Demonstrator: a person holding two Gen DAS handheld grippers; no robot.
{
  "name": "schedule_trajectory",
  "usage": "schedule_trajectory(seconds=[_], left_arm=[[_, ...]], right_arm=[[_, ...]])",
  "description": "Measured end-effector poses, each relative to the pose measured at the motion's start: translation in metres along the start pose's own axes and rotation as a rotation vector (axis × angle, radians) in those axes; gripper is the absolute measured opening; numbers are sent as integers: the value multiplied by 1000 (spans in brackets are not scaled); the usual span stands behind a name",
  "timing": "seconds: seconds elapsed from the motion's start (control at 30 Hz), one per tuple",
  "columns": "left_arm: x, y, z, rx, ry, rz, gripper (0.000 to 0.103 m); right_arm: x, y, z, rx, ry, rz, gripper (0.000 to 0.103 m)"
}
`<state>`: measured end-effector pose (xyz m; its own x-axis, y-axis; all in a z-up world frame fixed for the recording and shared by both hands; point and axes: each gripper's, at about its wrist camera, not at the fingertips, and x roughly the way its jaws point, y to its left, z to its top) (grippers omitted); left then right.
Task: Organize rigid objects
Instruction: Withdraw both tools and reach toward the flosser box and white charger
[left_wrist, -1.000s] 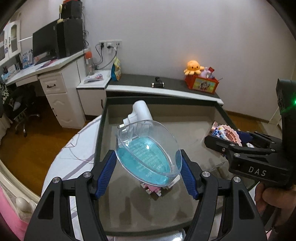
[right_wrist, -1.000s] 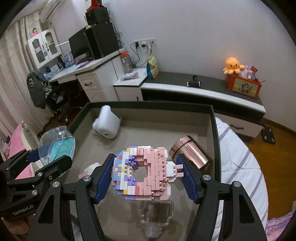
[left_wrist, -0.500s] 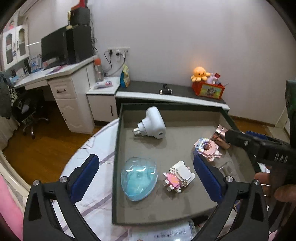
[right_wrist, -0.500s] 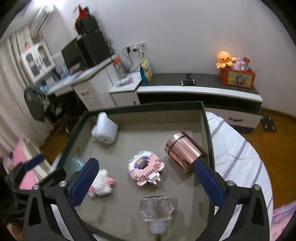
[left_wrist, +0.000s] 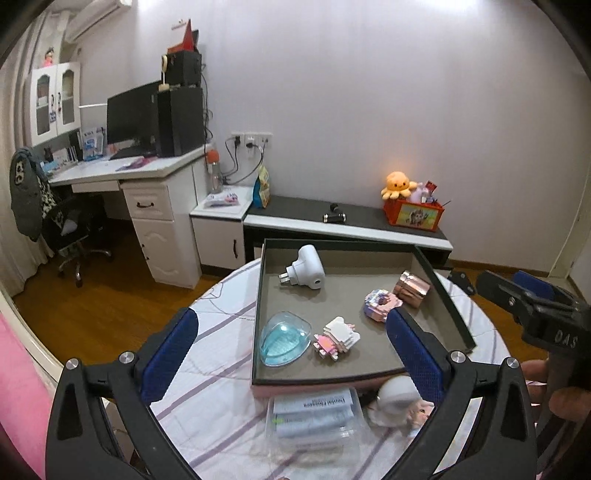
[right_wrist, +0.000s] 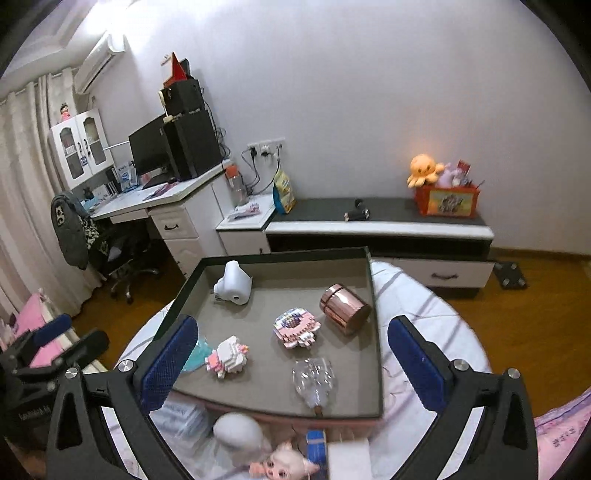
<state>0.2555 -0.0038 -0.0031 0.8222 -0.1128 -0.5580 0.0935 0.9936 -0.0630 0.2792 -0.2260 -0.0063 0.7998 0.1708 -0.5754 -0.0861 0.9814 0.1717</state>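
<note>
1. A bedroom; a round desk (left_wrist: 221, 373) with a striped cloth carries a dark tray (left_wrist: 448, 295).
2. Both grippers, left (left_wrist: 291, 354) and right (right_wrist: 291, 354), hover empty, jaws wide apart.
3. The doll (right_wrist: 284, 461) lies outside the tray's near edge, below the right jaws, nearer that hand.

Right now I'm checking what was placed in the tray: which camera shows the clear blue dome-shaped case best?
The left wrist view: the blue dome case lies whole and unobstructed at the tray's near left corner. In the right wrist view, only a teal sliver shows beside that gripper's left finger.
</note>
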Motion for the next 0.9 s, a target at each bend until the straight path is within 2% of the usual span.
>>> schedule_trajectory(seconds=[0.13,0.37,0.47,0.73,0.9], left_arm=[[-28,0,-3,-1,-31,12,103],[-68,0,-18,-17,-63,37,103],[-81,0,-29,-41,-62,21,103],[-109,-11,-54,-19,-75,32,103],[-116,-13,-64,-18,-60,26,103]], right_arm=[[-37,7,-9,-47,-46,-49,103],[-89,6,-34,-57,-95,-98,103],[-106,4,-48,-56,-108,-130,103],[-129,12,-76,-70,-108,-134,103],[-134,15,-81,-72,-106,-130,103]])
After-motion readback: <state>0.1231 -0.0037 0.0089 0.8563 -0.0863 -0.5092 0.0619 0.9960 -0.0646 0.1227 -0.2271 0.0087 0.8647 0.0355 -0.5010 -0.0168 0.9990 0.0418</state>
